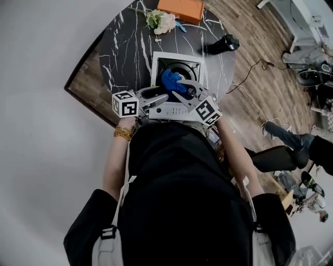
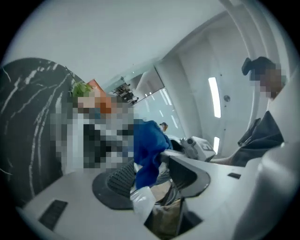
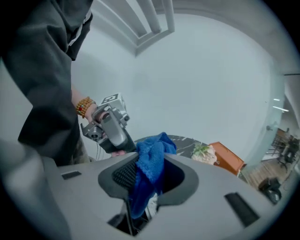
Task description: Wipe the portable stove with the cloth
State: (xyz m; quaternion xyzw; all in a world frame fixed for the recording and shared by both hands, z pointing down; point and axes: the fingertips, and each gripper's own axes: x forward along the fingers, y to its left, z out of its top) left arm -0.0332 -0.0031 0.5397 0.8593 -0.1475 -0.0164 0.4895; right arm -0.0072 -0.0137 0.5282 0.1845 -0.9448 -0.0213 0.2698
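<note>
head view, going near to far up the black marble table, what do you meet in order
white portable stove → black object off to the right → white and green flower bunch → orange box; blue cloth left out, it hangs over the stove

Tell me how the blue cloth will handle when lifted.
Probably floppy: the blue cloth droops in folds between the right gripper's fingers. Likely light, since that pinch alone seems to carry it. Its fluffy pile should resist slipping.
</note>
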